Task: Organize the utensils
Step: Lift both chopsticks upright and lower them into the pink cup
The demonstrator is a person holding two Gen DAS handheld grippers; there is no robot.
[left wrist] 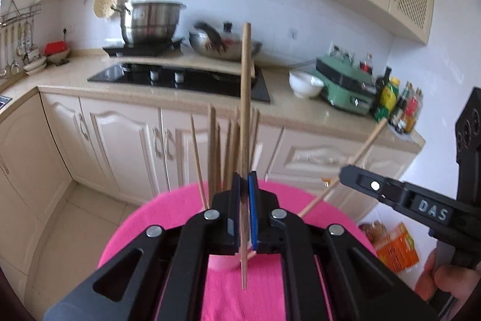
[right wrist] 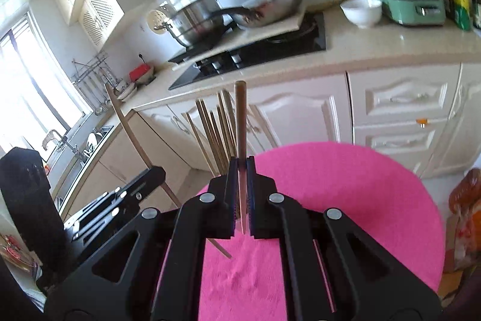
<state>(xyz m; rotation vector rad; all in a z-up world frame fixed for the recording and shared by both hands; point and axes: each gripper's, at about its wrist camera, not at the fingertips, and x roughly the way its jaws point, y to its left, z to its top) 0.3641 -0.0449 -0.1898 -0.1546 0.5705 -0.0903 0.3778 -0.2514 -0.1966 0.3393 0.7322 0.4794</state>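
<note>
Two chopsticks are clamped, one per gripper: the left gripper (left wrist: pixel 246 185) pinches a near-upright chopstick (left wrist: pixel 246 98), the right gripper (right wrist: pixel 241 170) another (right wrist: pixel 240 122), above the pink round table (right wrist: pixel 345 188), whose far edge carries a bunch of standing chopsticks (right wrist: pixel 216 134).

We see one long tan wooden chopstick (left wrist: pixel 246 116) standing near upright above pink cloth (left wrist: pixel 168 218), thick end up. We see second chopstick (right wrist: pixel 240 140), same wood, also raised over pink cloth, thin tip down. We see bundle of chopsticks (right wrist: pixel 215 134) upright at cloth's far edge, fanned, tips hidden.
</note>
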